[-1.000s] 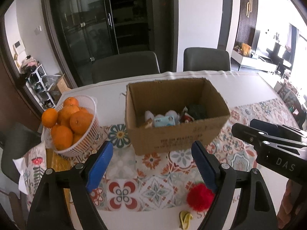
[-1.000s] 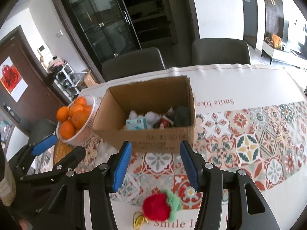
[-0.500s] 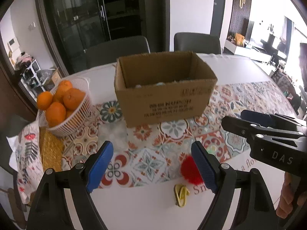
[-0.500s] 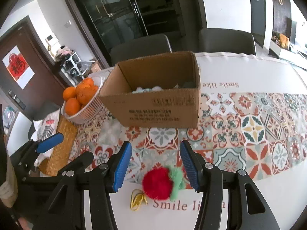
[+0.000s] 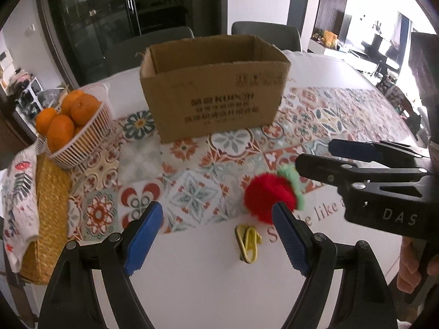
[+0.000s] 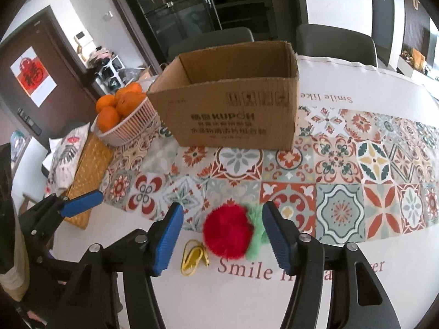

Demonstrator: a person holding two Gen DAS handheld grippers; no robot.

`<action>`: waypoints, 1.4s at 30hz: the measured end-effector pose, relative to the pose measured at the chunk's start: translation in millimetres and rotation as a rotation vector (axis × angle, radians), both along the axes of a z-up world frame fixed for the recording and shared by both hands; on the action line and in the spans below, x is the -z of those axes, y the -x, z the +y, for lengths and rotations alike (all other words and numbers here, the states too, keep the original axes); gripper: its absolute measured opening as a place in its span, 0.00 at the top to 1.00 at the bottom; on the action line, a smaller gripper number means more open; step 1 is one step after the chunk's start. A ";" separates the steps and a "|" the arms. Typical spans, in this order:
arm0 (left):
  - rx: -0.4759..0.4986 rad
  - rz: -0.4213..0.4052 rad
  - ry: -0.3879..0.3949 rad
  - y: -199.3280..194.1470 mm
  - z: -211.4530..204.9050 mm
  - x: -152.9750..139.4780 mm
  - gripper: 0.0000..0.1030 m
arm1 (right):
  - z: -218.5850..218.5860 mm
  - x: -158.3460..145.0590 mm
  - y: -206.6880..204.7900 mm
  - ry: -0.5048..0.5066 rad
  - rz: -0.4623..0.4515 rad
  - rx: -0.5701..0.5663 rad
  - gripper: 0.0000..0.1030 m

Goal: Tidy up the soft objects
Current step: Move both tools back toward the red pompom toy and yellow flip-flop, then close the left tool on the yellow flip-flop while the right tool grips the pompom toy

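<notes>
A red fluffy plush strawberry with a green top [image 6: 229, 229] lies on the patterned tablecloth; it also shows in the left wrist view [image 5: 267, 193]. My right gripper [image 6: 222, 237] is open, its blue pads on either side of the strawberry, not touching it. A small yellow soft item [image 6: 193, 256] lies just left of the strawberry; it also shows in the left wrist view [image 5: 248, 242]. My left gripper [image 5: 216, 235] is open and empty above the white table edge. The open cardboard box [image 6: 233, 112] stands behind; its contents are hidden.
A white basket of oranges [image 5: 76, 126] stands left of the box on a woven mat [image 5: 49, 205] with a printed cloth [image 5: 19, 192]. Two grey chairs [image 6: 334, 41] stand behind the table. The right gripper shows at the right of the left wrist view [image 5: 323, 153].
Both grippers have dropped lower and pulled back from the box. The strawberry now sits between the right gripper's pads. The box contents have gone out of sight.
</notes>
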State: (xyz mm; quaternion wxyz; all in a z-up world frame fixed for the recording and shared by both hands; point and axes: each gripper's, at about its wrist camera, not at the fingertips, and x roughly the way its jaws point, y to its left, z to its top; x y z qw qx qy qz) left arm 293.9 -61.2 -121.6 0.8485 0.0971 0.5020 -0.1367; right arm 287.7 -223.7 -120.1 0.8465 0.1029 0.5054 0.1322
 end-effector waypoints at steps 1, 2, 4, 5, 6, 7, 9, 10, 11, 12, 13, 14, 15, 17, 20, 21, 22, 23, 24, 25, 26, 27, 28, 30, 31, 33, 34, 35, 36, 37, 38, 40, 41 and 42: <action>0.004 0.005 0.003 1.8 -0.3 2.1 0.21 | 0.8 1.8 0.7 -0.001 0.005 -0.007 0.39; 0.009 0.010 0.001 3.7 -1.1 4.9 0.21 | 1.6 4.9 1.4 -0.003 0.014 -0.016 0.39; 0.018 0.022 0.000 7.0 -1.9 10.9 0.21 | 2.1 11.8 2.7 0.003 0.032 -0.021 0.38; 0.020 0.029 -0.001 7.8 -1.6 13.5 0.21 | 2.3 14.9 3.0 0.007 0.039 -0.025 0.35; 0.023 0.040 0.001 8.8 -1.7 17.0 0.21 | 2.7 19.9 3.1 0.012 0.051 -0.032 0.33; 0.027 0.054 0.006 9.8 -2.1 21.1 0.22 | 2.8 22.8 3.1 0.015 0.057 -0.035 0.33; 0.033 0.086 0.016 11.8 -3.1 30.6 0.23 | 3.9 30.3 3.1 0.022 0.072 -0.049 0.33; 0.037 0.107 0.024 12.9 -3.8 36.9 0.24 | 4.3 33.7 2.7 0.027 0.081 -0.054 0.33; 0.039 0.120 0.028 13.6 -4.1 41.8 0.25 | 4.5 37.6 2.4 0.029 0.090 -0.060 0.33; 0.041 0.134 0.031 14.3 -4.7 46.8 0.25 | 4.9 41.2 1.9 0.028 0.096 -0.067 0.32; 0.044 0.149 0.035 14.9 -5.5 51.9 0.26 | 5.6 44.6 1.2 0.030 0.103 -0.071 0.32; 0.046 0.166 0.040 15.8 -6.1 57.8 0.27 | 6.1 49.4 -0.2 0.035 0.117 -0.074 0.32; 0.048 0.179 0.042 16.3 -6.3 62.0 0.27 | 6.8 54.1 -1.6 0.037 0.130 -0.080 0.32; 0.050 0.199 0.054 16.4 -6.7 70.3 0.29 | 8.5 62.0 -3.0 0.045 0.147 -0.090 0.32; 0.047 0.229 0.073 15.6 -6.4 81.8 0.30 | 11.6 70.4 -4.9 0.056 0.160 -0.110 0.32; 0.045 0.238 0.076 15.4 -6.7 85.4 0.30 | 12.1 73.9 -6.3 0.059 0.167 -0.111 0.32; 0.045 0.245 0.082 14.9 -7.3 88.2 0.30 | 12.3 77.0 -8.0 0.055 0.175 -0.115 0.32; 0.044 0.255 0.089 14.4 -7.6 92.5 0.32 | 12.3 79.9 -9.7 0.054 0.182 -0.114 0.32; 0.036 0.263 0.090 13.6 -7.8 96.0 0.33 | 12.5 82.9 -11.8 0.056 0.189 -0.113 0.32; 0.031 0.273 0.094 12.2 -8.2 99.4 0.34 | 12.8 85.3 -13.7 0.053 0.194 -0.117 0.32; 0.027 0.279 0.097 10.1 -8.6 102.0 0.36 | 13.0 88.0 -15.6 0.052 0.199 -0.117 0.32; 0.020 0.282 0.095 8.9 -8.7 104.2 0.37 | 13.1 91.4 -18.2 0.053 0.208 -0.115 0.32; 0.015 0.284 0.093 7.3 -8.9 106.2 0.38 | 13.2 93.7 -19.9 0.050 0.213 -0.117 0.32; 0.010 0.289 0.089 4.6 -9.3 110.6 0.40 | 12.8 99.5 -23.3 0.046 0.227 -0.117 0.32; 0.007 0.296 0.092 3.2 -9.5 112.6 0.40 | 13.3 101.8 -24.6 0.043 0.232 -0.122 0.32; 0.002 0.306 0.104 1.1 -11.0 115.5 0.40 | 14.0 106.6 -27.0 0.040 0.241 -0.124 0.32; -0.003 0.310 0.102 0.1 -12.4 117.4 0.40 | 14.4 108.2 -28.0 0.036 0.244 -0.126 0.32; -0.006 0.311 0.102 -0.6 -13.6 118.5 0.40 | 14.0 110.7 -29.6 0.032 0.248 -0.123 0.32; -0.007 0.312 0.100 -1.6 -15.7 120.3 0.41 | 13.4 112.6 -30.7 0.029 0.252 -0.120 0.32; -0.010 0.311 0.095 -1.7 -17.8 121.5 0.41 | 12.7 115.2 -32.4 0.020 0.259 -0.117 0.32; -0.010 0.305 0.087 -1.9 -19.8 121.9 0.44 | 12.2 117.2 -33.7 0.014 0.265 -0.114 0.32; -0.021 0.295 0.067 -2.7 -22.4 124.4 0.51 | 11.8 118.5 -34.5 0.007 0.267 -0.112 0.32; -0.027 0.297 0.067 -4.0 -22.4 125.8 0.55 | 12.5 118.8 -34.4 0.006 0.261 -0.115 0.32; -0.035 0.299 0.071 -4.7 -21.8 127.1 0.57 | 13.7 119.0 -34.4 0.010 0.256 -0.118 0.32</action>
